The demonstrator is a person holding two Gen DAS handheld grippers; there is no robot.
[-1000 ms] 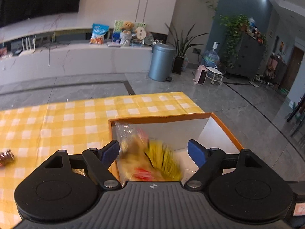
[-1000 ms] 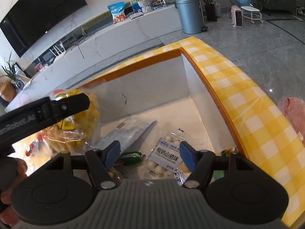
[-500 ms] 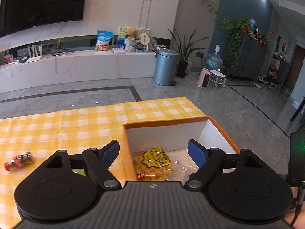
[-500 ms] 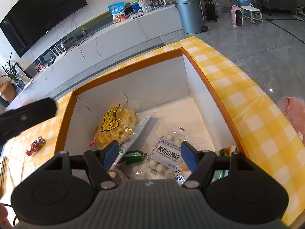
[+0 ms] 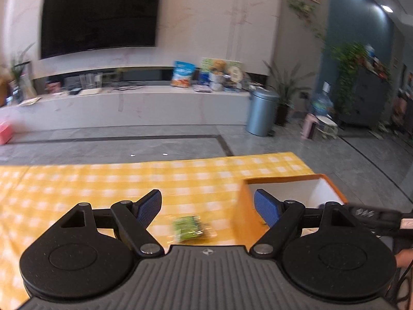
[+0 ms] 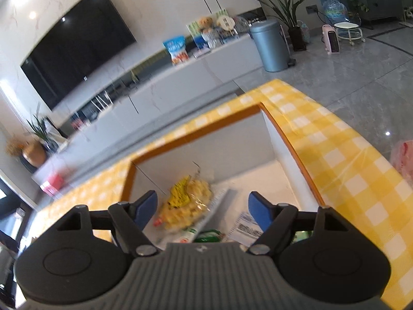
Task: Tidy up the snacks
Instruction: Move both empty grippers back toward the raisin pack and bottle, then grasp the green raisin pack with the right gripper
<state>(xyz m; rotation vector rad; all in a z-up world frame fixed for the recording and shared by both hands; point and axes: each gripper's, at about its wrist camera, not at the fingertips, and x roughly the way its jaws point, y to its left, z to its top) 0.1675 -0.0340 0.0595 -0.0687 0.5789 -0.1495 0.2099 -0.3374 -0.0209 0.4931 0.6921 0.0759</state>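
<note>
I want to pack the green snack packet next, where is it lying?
In the left wrist view the green snack packet lies on the yellow checked tablecloth, just left of the orange box, below the open left gripper.

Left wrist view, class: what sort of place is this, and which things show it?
Most likely a home living room: a large wall television, a low media counter beneath it, and potted plants on a tiled floor.

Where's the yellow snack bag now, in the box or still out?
In the box: the yellow snack bag lies on the floor of the orange-rimmed box, leaning on other packets, with no fingers touching it.
</note>
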